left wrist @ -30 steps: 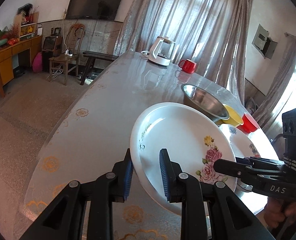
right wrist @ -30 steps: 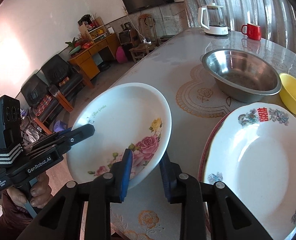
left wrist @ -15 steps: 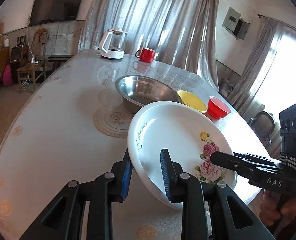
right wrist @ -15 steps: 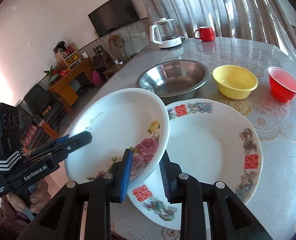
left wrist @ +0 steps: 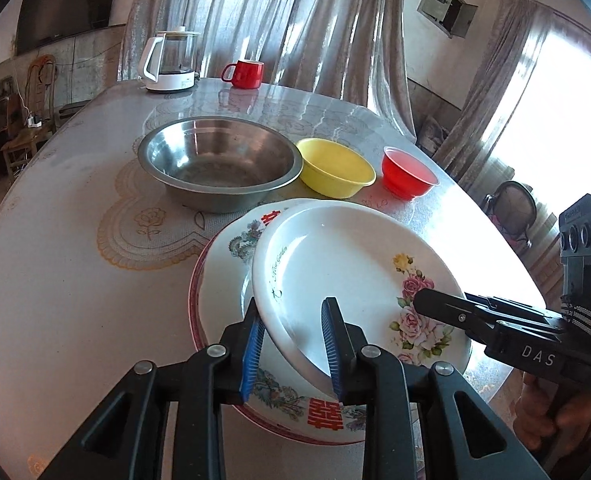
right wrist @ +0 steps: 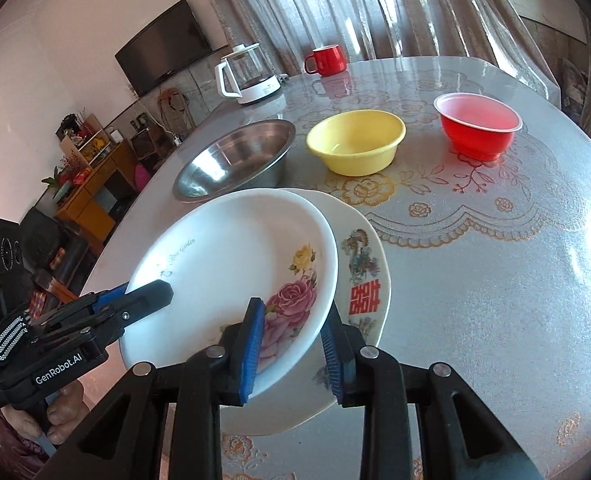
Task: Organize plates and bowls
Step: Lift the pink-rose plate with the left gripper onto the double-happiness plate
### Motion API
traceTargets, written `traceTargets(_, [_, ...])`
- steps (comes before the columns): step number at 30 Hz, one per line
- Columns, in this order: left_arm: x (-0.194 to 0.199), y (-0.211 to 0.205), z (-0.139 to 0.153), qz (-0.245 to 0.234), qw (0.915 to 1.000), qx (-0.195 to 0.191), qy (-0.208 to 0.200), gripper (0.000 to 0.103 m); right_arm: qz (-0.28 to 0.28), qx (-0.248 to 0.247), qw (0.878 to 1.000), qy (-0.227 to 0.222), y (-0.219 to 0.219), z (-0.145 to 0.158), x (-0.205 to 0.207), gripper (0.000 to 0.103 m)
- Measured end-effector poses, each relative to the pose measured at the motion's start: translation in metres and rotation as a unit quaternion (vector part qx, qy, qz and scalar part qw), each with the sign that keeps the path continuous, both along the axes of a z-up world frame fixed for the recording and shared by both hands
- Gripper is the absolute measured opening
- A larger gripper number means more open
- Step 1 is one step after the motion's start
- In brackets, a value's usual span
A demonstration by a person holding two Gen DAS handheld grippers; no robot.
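Note:
Both grippers hold one white plate with pink roses [left wrist: 335, 264] by opposite rims. My left gripper [left wrist: 293, 344] is shut on its near-left rim, one pad under and one on top. My right gripper [right wrist: 291, 344] is shut on the rim by the rose print [right wrist: 291, 296]. The plate hangs tilted over a larger plate with red characters [left wrist: 223, 280] that lies on the table; I cannot tell if they touch. Behind stand a steel bowl [left wrist: 219, 160], a yellow bowl [left wrist: 335, 166] and a red bowl [left wrist: 407, 172].
A glass kettle [left wrist: 171, 60] and a red mug [left wrist: 245, 74] stand at the far end of the table [left wrist: 55, 260]. The table's edge runs close on the near side. A person's hand [left wrist: 535, 412] holds the right gripper's handle. Chairs and cabinets stand beyond the left edge.
Both grippers have carried the rose plate sideways across the table, from beside the large plate to over it. The bowls have come into fuller view.

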State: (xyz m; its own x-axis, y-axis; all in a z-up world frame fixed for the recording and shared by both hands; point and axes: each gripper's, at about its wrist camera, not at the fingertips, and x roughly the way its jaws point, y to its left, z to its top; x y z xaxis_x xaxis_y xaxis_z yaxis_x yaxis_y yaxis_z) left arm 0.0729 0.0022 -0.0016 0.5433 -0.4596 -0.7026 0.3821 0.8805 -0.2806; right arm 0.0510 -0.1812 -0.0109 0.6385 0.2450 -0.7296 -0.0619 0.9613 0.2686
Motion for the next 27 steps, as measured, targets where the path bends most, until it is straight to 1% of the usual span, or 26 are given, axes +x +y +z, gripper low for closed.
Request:
traceTargets(3, [0.001,-0.003,-0.005,0.002,0.9999,0.004,0.012,0.028,-0.004,-0.002,1.0,0.006,-0.004,-0.003,0.002,0.029])
traceTargets(6, [0.003,-0.002,-0.011,0.008,0.9996,0.011,0.024,0.031,-0.005,-0.005,1.0,0.015,-0.004,-0.007,0.004,0.031])
traceTargets(17, [-0.002,0.002,-0.009,0.012,0.9995,-0.001,0.028,0.037,-0.003,-0.011,1.0,0.014,-0.002,-0.009,0.003,0.032])
traceTargets(20, [-0.005,0.001,-0.006,0.012,0.9997,-0.003,0.023,0.04,-0.007,-0.015,1.0,0.011,-0.001,-0.007,0.003,0.033])
traceTargets(23, [-0.009,-0.001,-0.003,0.005,0.9998,-0.004,0.017,0.042,-0.013,-0.027,1.0,0.004,-0.001,-0.006,0.002,0.035])
traceTargets(25, [-0.011,0.0,-0.004,0.006,0.9998,-0.005,0.02,0.043,-0.015,-0.039,0.999,-0.003,0.0,-0.004,0.0,0.035])
traceTargets(27, [-0.01,0.001,-0.007,0.006,0.9995,-0.008,0.03,0.043,-0.007,-0.03,0.999,-0.011,0.001,-0.001,-0.002,0.035])
